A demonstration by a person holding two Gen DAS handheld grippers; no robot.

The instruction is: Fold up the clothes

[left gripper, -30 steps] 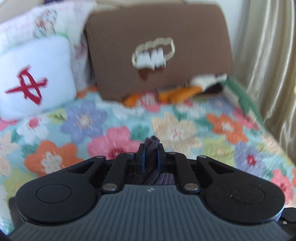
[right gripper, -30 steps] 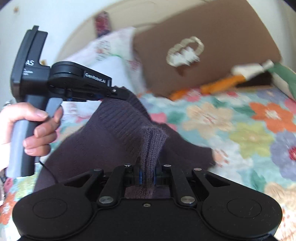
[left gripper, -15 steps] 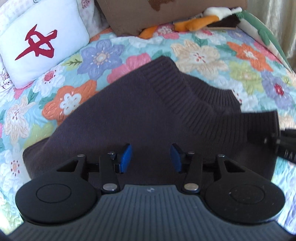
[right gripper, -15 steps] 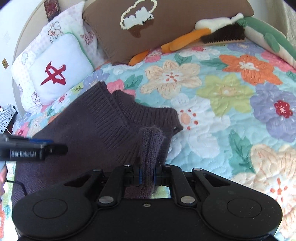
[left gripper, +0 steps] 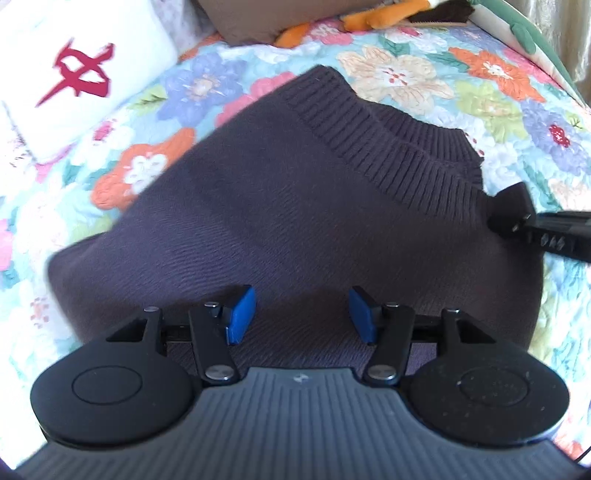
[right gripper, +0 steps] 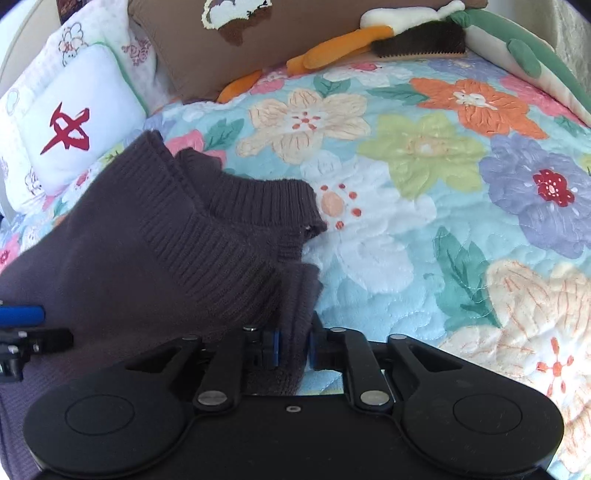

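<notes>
A dark purple knit sweater (left gripper: pixel 295 206) lies on the floral quilt (left gripper: pixel 498 107), ribbed hem toward the pillows. My left gripper (left gripper: pixel 299 314) is open, blue pads apart, just above the sweater's near part and holding nothing. My right gripper (right gripper: pixel 293 350) is shut on a fold of the sweater (right gripper: pixel 166 266) at its right edge, low over the quilt (right gripper: pixel 443 192). The right gripper's tip also shows at the right edge of the left wrist view (left gripper: pixel 517 218). The left gripper's fingertip shows at the left edge of the right wrist view (right gripper: pixel 22 325).
A white pillow with a red mark (right gripper: pixel 74 125) and a brown cushion (right gripper: pixel 295 33) stand at the head of the bed. An orange, white and green plush toy with a brush (right gripper: pixel 417 44) lies at the back right. A curtain hangs at the right.
My left gripper let go of the sweater and opened. Both grippers came down and the sweater was laid flat on the quilt; the right gripper stays shut on its edge.
</notes>
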